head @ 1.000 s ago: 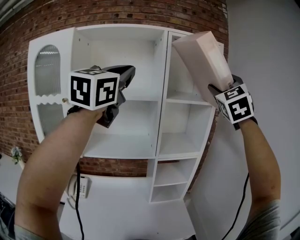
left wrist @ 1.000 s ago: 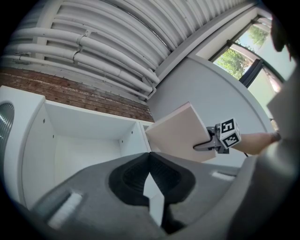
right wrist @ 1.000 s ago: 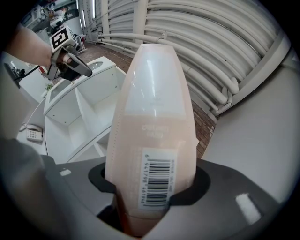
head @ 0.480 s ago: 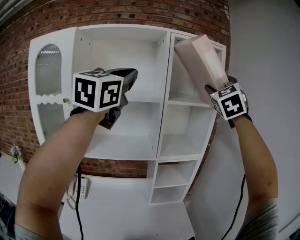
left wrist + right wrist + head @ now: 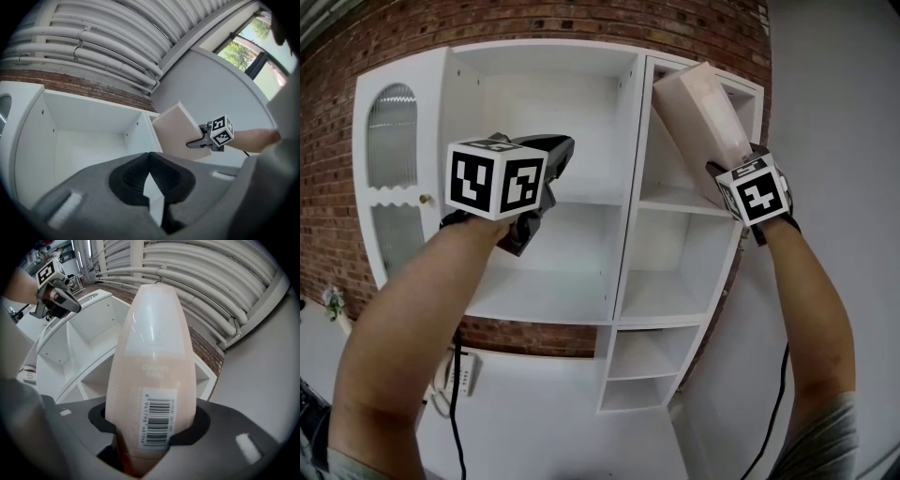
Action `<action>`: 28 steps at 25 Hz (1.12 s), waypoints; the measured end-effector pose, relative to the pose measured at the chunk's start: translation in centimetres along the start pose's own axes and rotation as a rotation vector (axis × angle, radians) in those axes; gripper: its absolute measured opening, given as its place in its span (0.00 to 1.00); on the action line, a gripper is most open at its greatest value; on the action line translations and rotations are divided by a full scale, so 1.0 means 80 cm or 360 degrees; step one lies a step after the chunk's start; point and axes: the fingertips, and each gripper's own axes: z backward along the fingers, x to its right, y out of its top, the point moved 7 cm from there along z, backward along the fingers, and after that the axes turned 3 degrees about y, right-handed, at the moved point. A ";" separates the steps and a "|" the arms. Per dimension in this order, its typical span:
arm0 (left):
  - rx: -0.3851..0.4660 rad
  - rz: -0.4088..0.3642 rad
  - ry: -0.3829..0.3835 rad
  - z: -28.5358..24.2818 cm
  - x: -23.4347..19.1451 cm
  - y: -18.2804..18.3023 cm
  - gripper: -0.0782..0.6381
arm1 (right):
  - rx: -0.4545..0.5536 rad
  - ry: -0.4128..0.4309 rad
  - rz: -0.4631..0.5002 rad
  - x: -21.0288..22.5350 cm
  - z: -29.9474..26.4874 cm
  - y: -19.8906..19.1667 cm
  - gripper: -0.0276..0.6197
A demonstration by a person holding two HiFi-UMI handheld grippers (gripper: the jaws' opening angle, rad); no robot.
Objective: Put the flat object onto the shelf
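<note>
The flat object is a pale pink box [image 5: 701, 114] with a barcode label [image 5: 157, 423], and my right gripper [image 5: 727, 175] is shut on its near end. It is tilted up and to the left, its far end at the mouth of the top right compartment [image 5: 675, 169] of the white shelf unit [image 5: 624, 187]. The box [image 5: 179, 131] and the right gripper [image 5: 199, 143] also show in the left gripper view. My left gripper [image 5: 559, 153] is raised before the wide upper left compartment [image 5: 544, 103], shut and holding nothing.
The unit has an arched door [image 5: 392, 178] at its left and smaller compartments [image 5: 642, 361] low on the right. Behind it is a brick wall [image 5: 534, 19], and a grey wall [image 5: 834, 141] stands close on the right. A white handset [image 5: 461, 377] hangs low at the left.
My right gripper has carried the box a little up and left, closer into the top right compartment. The left gripper has barely moved.
</note>
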 end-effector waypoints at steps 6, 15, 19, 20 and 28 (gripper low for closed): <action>-0.0008 -0.0018 0.0029 -0.024 -0.003 -0.004 0.11 | -0.0001 0.0034 -0.0007 0.002 -0.030 -0.003 0.47; -0.0034 -0.0028 0.0055 -0.054 -0.010 -0.008 0.11 | -0.0020 0.0052 -0.0011 0.002 -0.073 -0.005 0.47; -0.0041 -0.0031 0.0060 -0.063 -0.014 -0.011 0.11 | -0.0027 0.0061 -0.0016 0.002 -0.090 -0.006 0.47; -0.0042 -0.0033 0.0060 -0.066 -0.015 -0.011 0.11 | -0.0029 0.0062 -0.0017 0.001 -0.094 -0.006 0.47; -0.0050 -0.0026 0.0069 -0.081 -0.028 -0.017 0.11 | -0.0040 0.0082 -0.0019 -0.001 -0.126 -0.008 0.47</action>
